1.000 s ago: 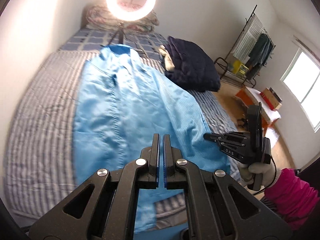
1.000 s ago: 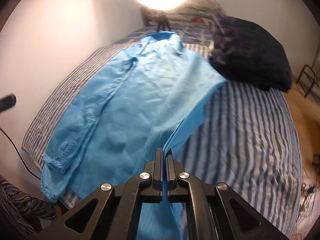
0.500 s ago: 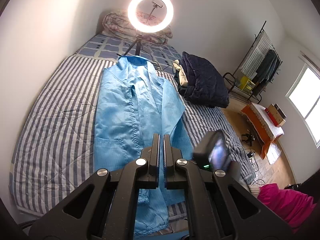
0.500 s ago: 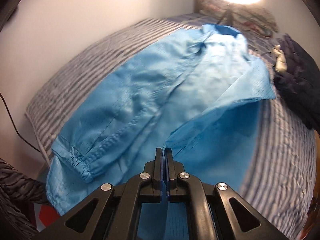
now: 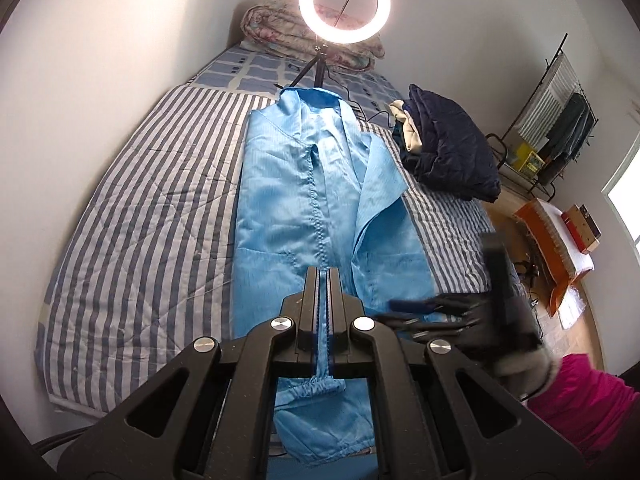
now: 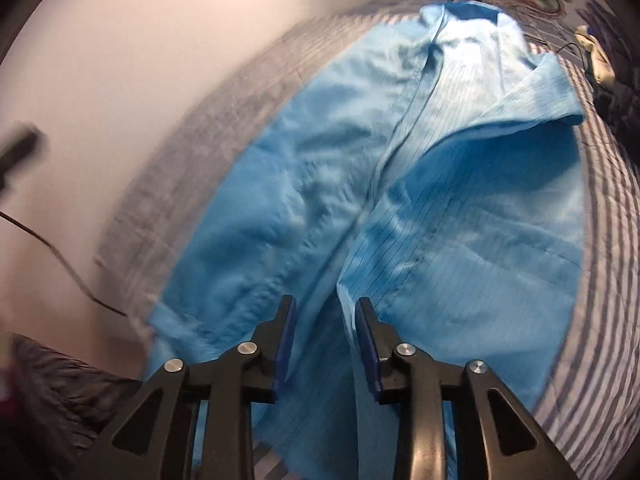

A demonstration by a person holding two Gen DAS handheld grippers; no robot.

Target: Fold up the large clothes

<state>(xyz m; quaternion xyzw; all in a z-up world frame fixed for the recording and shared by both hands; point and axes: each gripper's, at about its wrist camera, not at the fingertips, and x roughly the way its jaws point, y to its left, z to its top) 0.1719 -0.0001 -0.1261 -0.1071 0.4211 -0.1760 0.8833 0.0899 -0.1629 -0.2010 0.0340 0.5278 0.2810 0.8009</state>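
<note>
striped bed (image 5: pixel 152 208) carries blue coat (image 5: pixel 280 216); left gripper (image 5: pixel 322 276) pressed together pinching its sleeve, right gripper (image 6: pixel 325 312) jaws opening above the coat, pads clear.

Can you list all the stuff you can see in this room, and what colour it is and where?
blue garment: one, light blue, spread lengthwise on the bed, right side folded inward
bed: one, blue-and-white striped cover, fills the middle
dark jacket: one, navy, heaped on the bed right of the garment
ring light: one, glowing white, on a tripod at the bed's far end
rolled quilt: one, floral pink, against the far wall
clothes rack: one, black, right wall
left gripper: one, black, shut, over the garment's lower part
right gripper: one, black with blue pads, jaws opening, garment's edge between them
sleeve: one, pink, lower right
</note>
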